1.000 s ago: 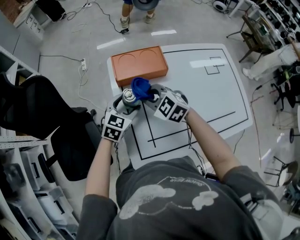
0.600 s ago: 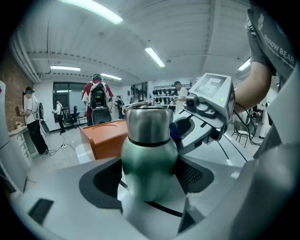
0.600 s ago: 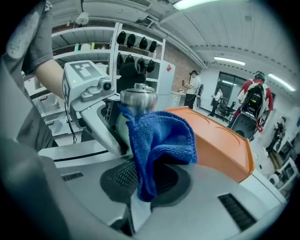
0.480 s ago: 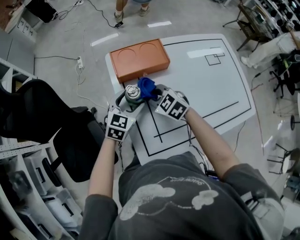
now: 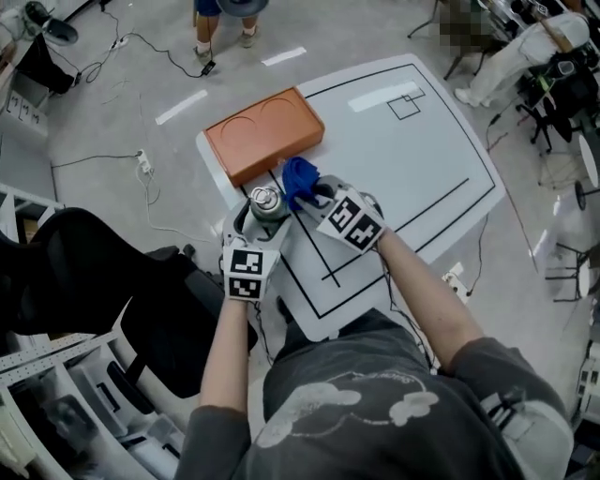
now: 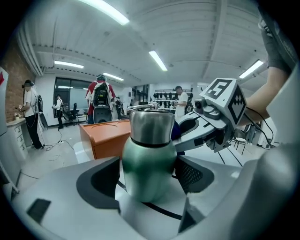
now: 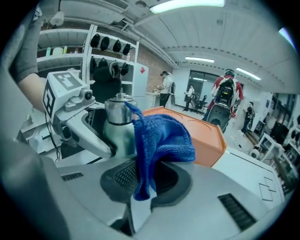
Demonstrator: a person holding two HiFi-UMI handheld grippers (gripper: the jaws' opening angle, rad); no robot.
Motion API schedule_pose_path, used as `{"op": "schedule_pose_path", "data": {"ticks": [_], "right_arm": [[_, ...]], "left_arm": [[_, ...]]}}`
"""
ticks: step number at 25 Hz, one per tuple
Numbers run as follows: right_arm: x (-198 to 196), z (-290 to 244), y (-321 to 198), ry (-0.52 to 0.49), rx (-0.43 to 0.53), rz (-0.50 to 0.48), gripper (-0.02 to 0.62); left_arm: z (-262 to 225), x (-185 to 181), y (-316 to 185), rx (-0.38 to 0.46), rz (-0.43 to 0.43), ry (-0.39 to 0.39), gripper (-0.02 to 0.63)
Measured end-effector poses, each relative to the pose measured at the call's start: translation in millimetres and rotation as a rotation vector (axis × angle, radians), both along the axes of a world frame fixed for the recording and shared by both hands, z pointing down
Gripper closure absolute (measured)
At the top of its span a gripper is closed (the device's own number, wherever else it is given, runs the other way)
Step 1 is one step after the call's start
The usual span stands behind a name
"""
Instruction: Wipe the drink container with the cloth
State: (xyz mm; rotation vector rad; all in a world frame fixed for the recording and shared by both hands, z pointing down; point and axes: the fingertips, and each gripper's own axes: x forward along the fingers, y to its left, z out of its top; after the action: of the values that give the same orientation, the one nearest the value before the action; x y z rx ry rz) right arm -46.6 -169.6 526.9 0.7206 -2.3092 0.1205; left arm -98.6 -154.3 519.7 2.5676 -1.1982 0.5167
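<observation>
A green drink bottle (image 6: 149, 166) with a steel neck and cap (image 5: 264, 200) stands upright at the white table's near left part, and my left gripper (image 5: 259, 214) is shut on its body. My right gripper (image 5: 312, 195) is shut on a bunched blue cloth (image 7: 161, 140), also seen from above (image 5: 299, 175). The cloth hangs against the right side of the bottle's (image 7: 117, 126) neck. In the left gripper view my right gripper (image 6: 206, 129) comes in from the right, just behind the bottle.
An orange box (image 5: 264, 133) with two round hollows in its top lies just beyond the bottle. The white table (image 5: 412, 159) carries black lines. A black chair (image 5: 94, 272) stands left of it. People stand farther off on the floor (image 5: 216, 19).
My right gripper has rolled and sunk a little, and the cloth has shifted against the bottle's neck. The left gripper and bottle have kept still. The head view has shifted.
</observation>
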Motion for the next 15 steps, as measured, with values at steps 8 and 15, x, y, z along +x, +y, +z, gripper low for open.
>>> {"op": "schedule_pose_path", "data": {"ticks": [8,15], "right_arm": [[29.1,-13.0,3.4,-0.052,0.059,0.176,0.552],[52.5,-28.0,42.2,-0.139,0.071,0.222,0.552]], "left_arm": [[-10.3,-27.2,20.3,0.027,-0.183,0.108,0.232],[-13.2,-35.0,54.9,0.037,-0.260,0.067,0.231]]}}
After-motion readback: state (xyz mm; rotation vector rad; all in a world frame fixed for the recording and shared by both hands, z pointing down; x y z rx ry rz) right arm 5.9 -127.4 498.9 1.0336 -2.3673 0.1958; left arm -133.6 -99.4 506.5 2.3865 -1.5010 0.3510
